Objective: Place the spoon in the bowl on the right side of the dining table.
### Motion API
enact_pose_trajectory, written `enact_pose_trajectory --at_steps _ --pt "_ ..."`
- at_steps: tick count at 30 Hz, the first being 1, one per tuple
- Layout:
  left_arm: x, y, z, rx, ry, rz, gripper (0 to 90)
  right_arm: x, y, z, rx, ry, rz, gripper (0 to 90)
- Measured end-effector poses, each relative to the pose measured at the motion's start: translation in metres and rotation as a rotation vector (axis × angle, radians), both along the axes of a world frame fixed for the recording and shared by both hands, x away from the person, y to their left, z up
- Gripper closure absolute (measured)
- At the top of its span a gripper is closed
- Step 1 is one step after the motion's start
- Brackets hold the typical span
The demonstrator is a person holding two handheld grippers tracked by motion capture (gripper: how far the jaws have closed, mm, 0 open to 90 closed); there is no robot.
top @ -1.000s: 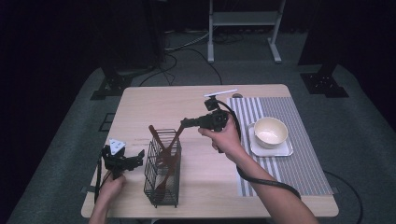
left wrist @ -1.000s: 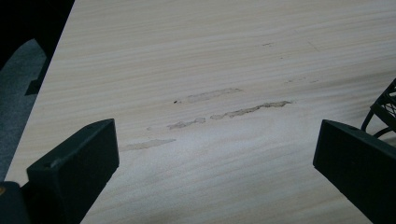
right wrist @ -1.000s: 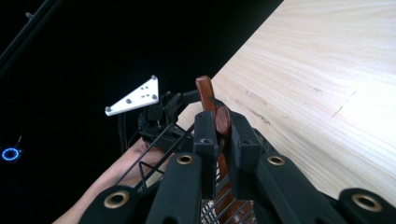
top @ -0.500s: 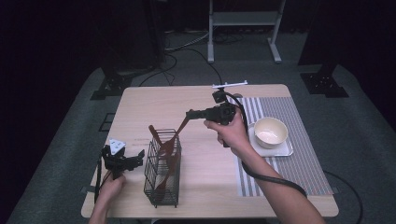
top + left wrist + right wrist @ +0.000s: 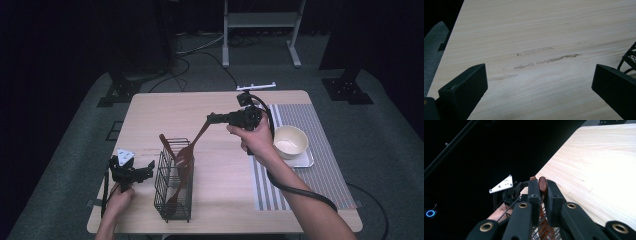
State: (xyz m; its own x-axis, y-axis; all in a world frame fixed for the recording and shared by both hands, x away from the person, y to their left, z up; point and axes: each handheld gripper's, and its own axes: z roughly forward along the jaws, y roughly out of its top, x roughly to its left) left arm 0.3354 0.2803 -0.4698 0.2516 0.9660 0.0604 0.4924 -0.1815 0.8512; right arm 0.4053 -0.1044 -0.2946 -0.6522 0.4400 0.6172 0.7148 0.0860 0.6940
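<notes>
- The right hand-held gripper is clamped on the handle tip of a wooden spatula, and it has climbed higher and moved further back than a second ago.
- The spatula hangs slanted, its blade just over the rim of the wire basket; it looks almost clear of it.
- Another wooden utensil remains inside the basket.
- The left hand-held gripper stays parked beside the basket, jaws wide apart over bare counter.
- Next stop may be the bowl side.
</notes>
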Motion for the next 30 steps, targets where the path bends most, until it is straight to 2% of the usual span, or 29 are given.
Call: enact_pose_trajectory --at_steps 13,22,30 --pt "0.0 0.0 0.0 0.002 0.003 0.0 0.0 -0.003 -0.024 0.006 0.012 -0.001 -0.041 83.1" --pt "0.0 -0.001 0.0 0.003 0.003 0.001 0.0 -0.004 -0.039 0.003 0.016 0.005 -0.065 83.1" --pt "0.0 -0.001 0.0 0.006 0.005 0.0 0.0 -0.004 -0.055 -0.006 0.014 0.022 -0.095 83.1"
